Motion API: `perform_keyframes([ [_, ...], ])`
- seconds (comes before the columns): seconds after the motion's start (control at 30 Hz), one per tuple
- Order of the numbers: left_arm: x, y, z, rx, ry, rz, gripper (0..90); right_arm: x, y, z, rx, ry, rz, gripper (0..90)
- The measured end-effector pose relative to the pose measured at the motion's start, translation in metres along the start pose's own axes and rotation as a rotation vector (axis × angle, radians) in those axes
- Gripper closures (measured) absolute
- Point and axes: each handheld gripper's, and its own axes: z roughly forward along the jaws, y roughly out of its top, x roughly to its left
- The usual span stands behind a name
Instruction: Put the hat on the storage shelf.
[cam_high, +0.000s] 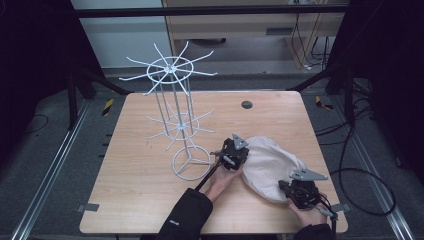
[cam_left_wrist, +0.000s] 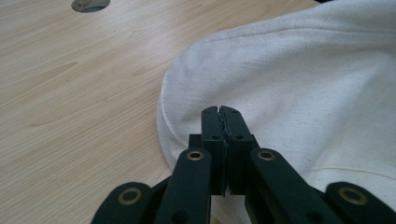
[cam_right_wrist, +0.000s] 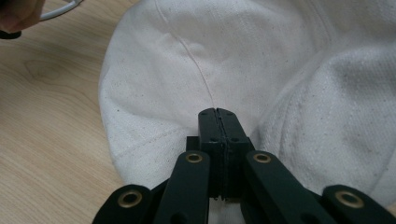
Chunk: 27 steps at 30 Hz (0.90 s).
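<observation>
Both claws, left (cam_left_wrist: 220, 110) and right (cam_right_wrist: 217, 112), are pressed together with nothing between them, poised over the white cloth hat (cam_high: 270, 165) lying on the worktop (cam_high: 140, 170) beside the wire rack (cam_high: 175, 120); they look about to grasp, so next each must open and pinch an edge.

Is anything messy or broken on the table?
Nothing looks broken or spilled. The white cloth hat lies crumpled on the table instead of hanging on the wire rack, which stands upright with bare arms.

A white wire rack (cam_high: 175, 120) stands on the wooden table (cam_high: 135, 185).
</observation>
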Motion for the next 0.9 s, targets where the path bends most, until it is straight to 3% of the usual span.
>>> perform_keyframes([
  [0.2,0.0,-0.003,0.006,0.039,-0.051,0.003,89.3,-0.003,0.0,0.0,0.002,-0.004,0.008,90.0],
  [0.47,-0.008,-0.018,-0.01,0.05,-0.107,0.022,89.5,-0.013,0.001,0.002,-0.007,-0.026,0.011,90.0],
  [0.73,-0.023,-0.028,-0.023,0.047,-0.119,0.022,89.7,-0.029,0.003,0.006,-0.028,-0.051,0.021,90.0],
  [0.77,-0.028,-0.03,-0.025,0.045,-0.113,0.041,89.7,-0.031,0.004,0.007,-0.032,-0.048,0.022,90.0],
  [0.9,-0.029,-0.03,-0.028,0.042,-0.121,0.049,89.7,-0.039,0.005,0.01,-0.043,-0.052,0.035,90.0],
])
